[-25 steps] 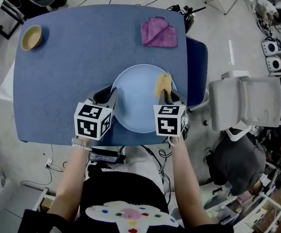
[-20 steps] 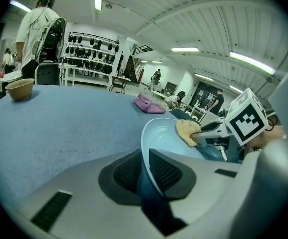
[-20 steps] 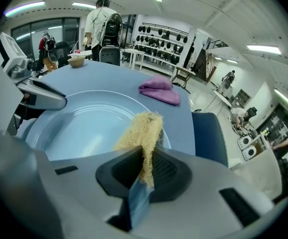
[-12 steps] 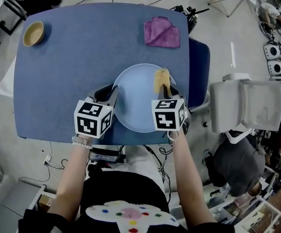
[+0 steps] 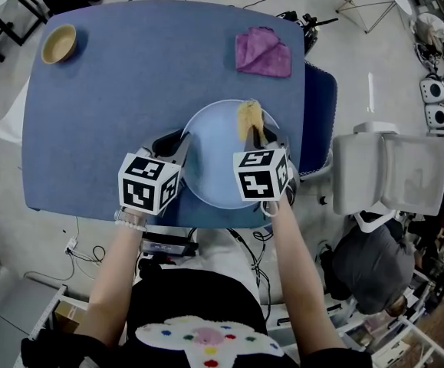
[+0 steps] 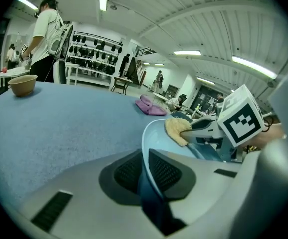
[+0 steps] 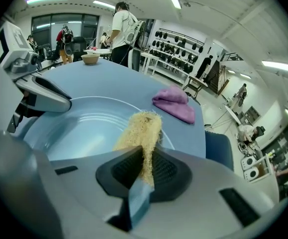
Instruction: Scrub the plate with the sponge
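1. Left gripper [image 5: 174, 146] clamps plate [image 5: 212, 158] rim at 9 o'clock, jaws just closing tighter; likely to steady it.
2. Right gripper [image 5: 264, 139] pinches sponge [image 5: 248, 118], which lies at plate's 1 o'clock, placed for scrubbing.

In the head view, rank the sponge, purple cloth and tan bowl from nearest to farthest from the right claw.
1. Sponge, pinched in the right claw.
2. Purple cloth, farther ahead on the right.
3. Tan bowl, far left corner.
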Motion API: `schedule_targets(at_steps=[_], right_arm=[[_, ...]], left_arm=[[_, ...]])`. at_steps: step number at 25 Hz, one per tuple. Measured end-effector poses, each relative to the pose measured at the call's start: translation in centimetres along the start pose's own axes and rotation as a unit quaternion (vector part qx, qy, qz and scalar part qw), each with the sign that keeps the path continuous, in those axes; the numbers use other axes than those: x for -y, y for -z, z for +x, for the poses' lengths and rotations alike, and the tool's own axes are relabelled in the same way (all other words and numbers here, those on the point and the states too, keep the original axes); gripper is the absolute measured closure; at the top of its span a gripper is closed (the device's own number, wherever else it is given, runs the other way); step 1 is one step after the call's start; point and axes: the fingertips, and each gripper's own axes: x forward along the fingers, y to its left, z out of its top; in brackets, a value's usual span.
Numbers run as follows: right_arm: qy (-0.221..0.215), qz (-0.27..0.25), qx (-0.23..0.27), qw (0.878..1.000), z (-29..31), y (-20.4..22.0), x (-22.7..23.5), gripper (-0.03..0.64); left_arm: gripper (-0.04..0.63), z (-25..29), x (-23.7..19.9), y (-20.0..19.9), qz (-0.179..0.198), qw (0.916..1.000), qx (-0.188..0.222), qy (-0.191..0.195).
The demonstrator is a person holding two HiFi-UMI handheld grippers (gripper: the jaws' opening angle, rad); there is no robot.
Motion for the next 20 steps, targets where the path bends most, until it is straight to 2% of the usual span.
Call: schedule_targets(at_steps=[10, 20], right_arm=[[-0.036, -0.046, 0.025, 0.998, 0.2, -2.0, -2.7, 0.575], [-0.07, -0.065, 0.034, 0.995, -0.6, -2.7, -6.3, 0.575]], left_arm=[[0.546, 0.0, 0.1, 0.0, -0.009, 1.0, 0.002, 0.003], [0.547, -0.1, 0.0, -0.1, -0.019, 0.9998, 0.005, 0.006]])
